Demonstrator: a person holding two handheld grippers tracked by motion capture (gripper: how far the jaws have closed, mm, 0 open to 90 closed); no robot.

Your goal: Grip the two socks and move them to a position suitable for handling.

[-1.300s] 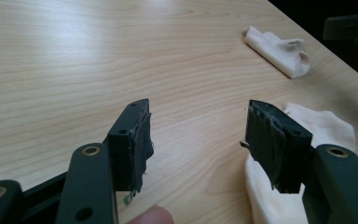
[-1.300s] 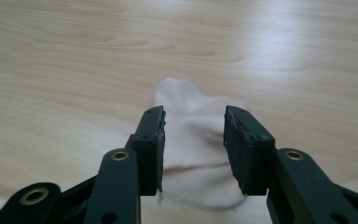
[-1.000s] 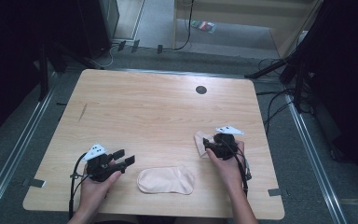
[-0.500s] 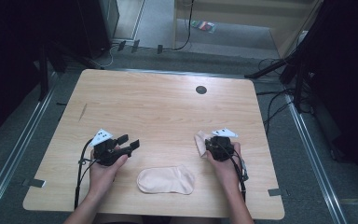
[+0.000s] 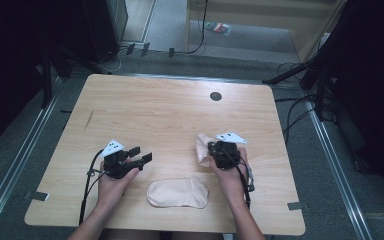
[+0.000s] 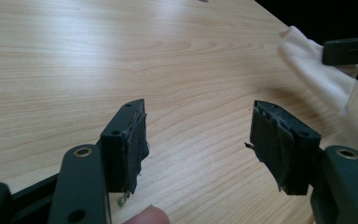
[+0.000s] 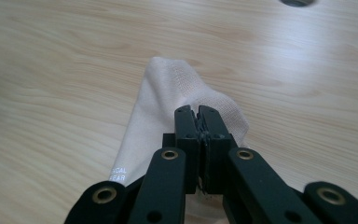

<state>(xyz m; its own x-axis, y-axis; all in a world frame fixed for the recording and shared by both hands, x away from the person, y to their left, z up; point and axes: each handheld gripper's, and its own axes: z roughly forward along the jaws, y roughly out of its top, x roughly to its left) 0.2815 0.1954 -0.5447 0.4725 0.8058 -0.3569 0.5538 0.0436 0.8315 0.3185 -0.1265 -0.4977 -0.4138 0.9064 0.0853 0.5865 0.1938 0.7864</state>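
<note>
right gripper (image 5: pixel 211 156) clamped on pale sock (image 7: pixel 168 112), lower right | left gripper (image 5: pixel 141 155) held open, bare table (image 5: pixel 170 110) ahead | second sock (image 5: pixel 177 193) lain near bottom edge

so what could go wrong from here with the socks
The right gripper has just closed on only an edge of one sock, so that thin pinch could slip as it lifts. The left gripper stands open over bare table, away from the other sock, so pairing may come out misaligned.
</note>
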